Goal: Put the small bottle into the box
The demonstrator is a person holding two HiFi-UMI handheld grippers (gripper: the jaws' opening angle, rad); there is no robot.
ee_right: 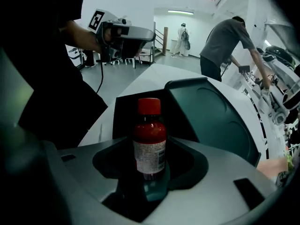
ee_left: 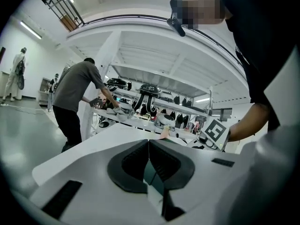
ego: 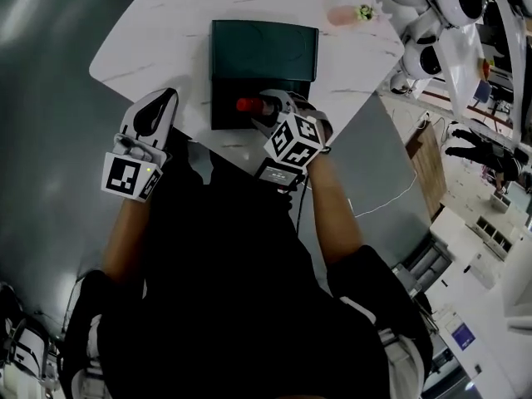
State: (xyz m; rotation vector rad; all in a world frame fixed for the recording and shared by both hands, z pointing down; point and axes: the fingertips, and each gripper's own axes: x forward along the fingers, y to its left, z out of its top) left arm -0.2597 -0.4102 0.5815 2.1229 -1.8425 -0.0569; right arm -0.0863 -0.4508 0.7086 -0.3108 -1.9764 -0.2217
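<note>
A small dark bottle [ee_right: 149, 142] with a red cap and a white label is clamped between the jaws of my right gripper [ee_right: 150, 165]. From above, that bottle [ego: 248, 105] lies sideways over the open dark box [ego: 229, 110], cap pointing left, with the right gripper [ego: 268, 113] shut on it. The box's dark green lid [ego: 264, 51] stands open behind it; in the right gripper view the lid [ee_right: 215, 118] and the box's black cavity [ee_right: 123, 116] lie just beyond the bottle. My left gripper [ego: 154, 110] rests shut at the table's near left edge, holding nothing [ee_left: 148, 161].
A white marble-pattern table [ego: 166, 32] carries the box. A pink object with small flowers [ego: 353, 12] lies at the far right of the table. White robot parts [ego: 432, 23] and shelving stand to the right. A person in a grey shirt [ee_left: 75, 102] works at a bench beyond.
</note>
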